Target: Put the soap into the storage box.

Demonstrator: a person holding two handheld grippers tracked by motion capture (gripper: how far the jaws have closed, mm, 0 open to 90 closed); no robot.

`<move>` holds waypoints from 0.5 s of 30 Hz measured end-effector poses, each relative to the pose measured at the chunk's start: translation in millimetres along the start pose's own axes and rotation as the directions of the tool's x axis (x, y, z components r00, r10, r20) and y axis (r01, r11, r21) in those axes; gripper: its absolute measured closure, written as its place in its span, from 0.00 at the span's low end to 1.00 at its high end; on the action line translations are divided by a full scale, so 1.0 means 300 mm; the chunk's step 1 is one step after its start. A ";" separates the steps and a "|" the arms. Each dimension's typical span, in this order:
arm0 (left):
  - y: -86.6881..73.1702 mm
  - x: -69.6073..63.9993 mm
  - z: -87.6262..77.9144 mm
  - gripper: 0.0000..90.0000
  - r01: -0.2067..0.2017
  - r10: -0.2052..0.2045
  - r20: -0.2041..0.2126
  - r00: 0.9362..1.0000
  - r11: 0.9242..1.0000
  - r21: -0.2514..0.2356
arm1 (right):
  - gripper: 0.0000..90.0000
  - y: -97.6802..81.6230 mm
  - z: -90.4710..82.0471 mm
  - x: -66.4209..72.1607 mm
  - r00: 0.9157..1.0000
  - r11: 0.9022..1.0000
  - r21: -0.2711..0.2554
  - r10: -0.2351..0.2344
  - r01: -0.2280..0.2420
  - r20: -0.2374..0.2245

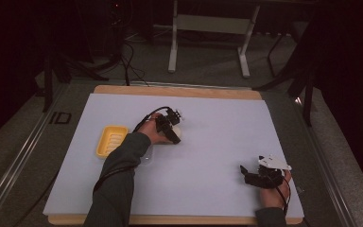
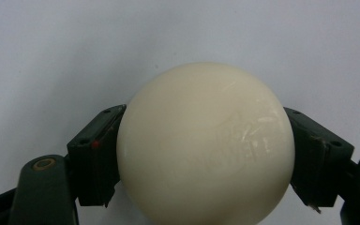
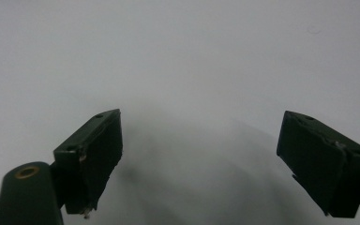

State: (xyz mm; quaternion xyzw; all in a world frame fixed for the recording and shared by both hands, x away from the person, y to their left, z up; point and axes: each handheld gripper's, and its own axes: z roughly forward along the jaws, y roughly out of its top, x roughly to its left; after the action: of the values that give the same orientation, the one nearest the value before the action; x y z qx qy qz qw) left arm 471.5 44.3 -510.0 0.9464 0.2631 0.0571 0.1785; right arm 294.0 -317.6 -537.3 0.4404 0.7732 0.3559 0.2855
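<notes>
A cream, rounded bar of soap (image 2: 206, 150) sits between the black jaws of my left gripper (image 2: 205, 136), and both pads press on its sides. In the high view that left gripper (image 1: 174, 131) points down at the soap (image 1: 177, 134) near the middle of the white mat, just right of a yellow soap dish (image 1: 111, 140). My right gripper (image 1: 244, 173) rests low at the front right of the mat. Its jaws stand wide apart over bare white surface (image 3: 201, 140) with nothing between them.
The white mat (image 1: 217, 123) covers a wooden tabletop (image 1: 179, 91). A metal rail (image 1: 23, 151) runs along the left side. Beyond the far edge stand a white table frame (image 1: 208, 28), cables and dark stands.
</notes>
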 end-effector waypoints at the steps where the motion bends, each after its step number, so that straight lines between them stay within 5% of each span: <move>1: 0.001 -0.002 0.000 0.25 -0.001 0.000 0.002 1.000 1.000 0.005 | 0.16 0.000 0.000 0.000 1.000 1.000 0.000 0.000 0.000 0.000; 12: -0.005 -0.032 -0.016 0.25 -0.064 0.061 0.037 0.997 0.993 0.100 | 0.16 0.000 0.000 0.001 1.000 1.000 0.001 -0.001 0.001 0.000; 15: -0.015 -0.047 -0.025 0.25 -0.104 0.098 0.048 0.994 0.985 0.140 | 0.16 0.000 0.001 0.001 1.000 1.000 0.001 -0.003 0.003 0.001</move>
State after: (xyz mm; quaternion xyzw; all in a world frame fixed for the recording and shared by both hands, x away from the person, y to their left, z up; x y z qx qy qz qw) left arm 455.8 42.9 -504.9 0.9698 0.2146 0.0276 0.1130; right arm 294.0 -317.2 -537.4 0.4397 0.7739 0.3547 0.2862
